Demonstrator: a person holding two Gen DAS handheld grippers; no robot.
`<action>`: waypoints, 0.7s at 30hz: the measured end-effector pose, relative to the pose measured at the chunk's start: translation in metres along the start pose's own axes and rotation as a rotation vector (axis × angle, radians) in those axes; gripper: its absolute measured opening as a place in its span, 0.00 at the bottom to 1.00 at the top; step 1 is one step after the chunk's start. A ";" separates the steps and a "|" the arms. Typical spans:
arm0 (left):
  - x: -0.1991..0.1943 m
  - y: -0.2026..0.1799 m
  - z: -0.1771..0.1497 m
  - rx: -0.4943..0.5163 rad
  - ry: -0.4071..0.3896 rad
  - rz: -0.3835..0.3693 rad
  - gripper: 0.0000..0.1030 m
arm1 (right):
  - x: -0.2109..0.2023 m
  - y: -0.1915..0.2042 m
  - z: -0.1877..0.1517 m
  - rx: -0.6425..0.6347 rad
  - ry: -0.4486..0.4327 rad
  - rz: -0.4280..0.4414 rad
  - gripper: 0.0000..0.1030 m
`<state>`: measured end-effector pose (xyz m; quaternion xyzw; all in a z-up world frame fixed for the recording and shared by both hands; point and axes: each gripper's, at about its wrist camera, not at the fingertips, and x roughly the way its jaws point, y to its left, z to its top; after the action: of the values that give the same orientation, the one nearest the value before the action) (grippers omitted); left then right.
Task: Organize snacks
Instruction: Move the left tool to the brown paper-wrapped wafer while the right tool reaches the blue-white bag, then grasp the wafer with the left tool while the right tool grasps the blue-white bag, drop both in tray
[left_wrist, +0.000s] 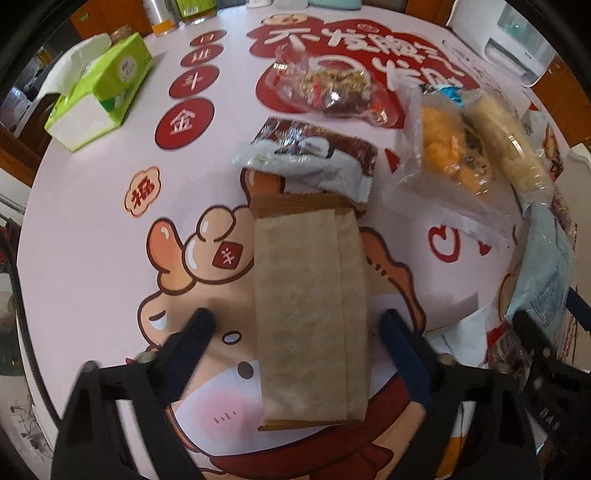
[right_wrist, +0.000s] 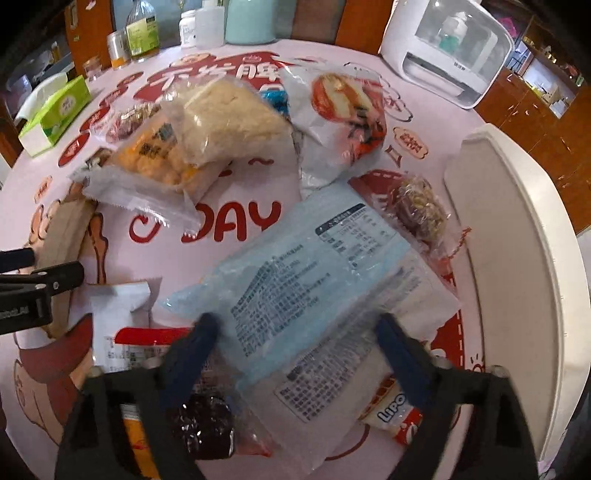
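A long brown paper-wrapped snack (left_wrist: 310, 314) lies on the round table between the fingers of my open left gripper (left_wrist: 297, 326), which do not touch it. A brown and white wrapper (left_wrist: 314, 155) lies at its far end. Beyond are a clear nut packet (left_wrist: 328, 90), an orange puff bag (left_wrist: 447, 147) and a pale puffed roll (left_wrist: 506, 144). My right gripper (right_wrist: 295, 334) is open over a light blue printed packet (right_wrist: 314, 280). The left gripper's fingers (right_wrist: 59, 275) show at the left of the right wrist view.
A white tray (right_wrist: 517, 266) stands at the right table edge. A green tissue box (left_wrist: 103, 88) sits at the far left. A white appliance (right_wrist: 447, 48) and bottles (right_wrist: 142, 29) line the far edge. A white and orange bag (right_wrist: 343, 114), a nut packet (right_wrist: 421, 210) and small snacks (right_wrist: 399, 421) lie around.
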<state>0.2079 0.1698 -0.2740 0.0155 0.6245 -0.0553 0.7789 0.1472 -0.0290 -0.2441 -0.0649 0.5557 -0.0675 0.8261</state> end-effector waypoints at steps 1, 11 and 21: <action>-0.003 -0.003 0.000 0.016 -0.011 -0.007 0.60 | -0.003 -0.003 0.001 0.009 -0.005 0.019 0.64; -0.032 -0.016 -0.017 0.049 -0.033 -0.048 0.51 | -0.029 -0.020 0.006 0.093 -0.023 0.226 0.21; -0.143 -0.021 -0.027 0.112 -0.235 -0.125 0.51 | -0.125 -0.021 -0.008 0.054 -0.176 0.326 0.20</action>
<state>0.1485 0.1608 -0.1398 0.0135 0.5247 -0.1399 0.8396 0.0921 -0.0270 -0.1293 0.0423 0.4826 0.0583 0.8729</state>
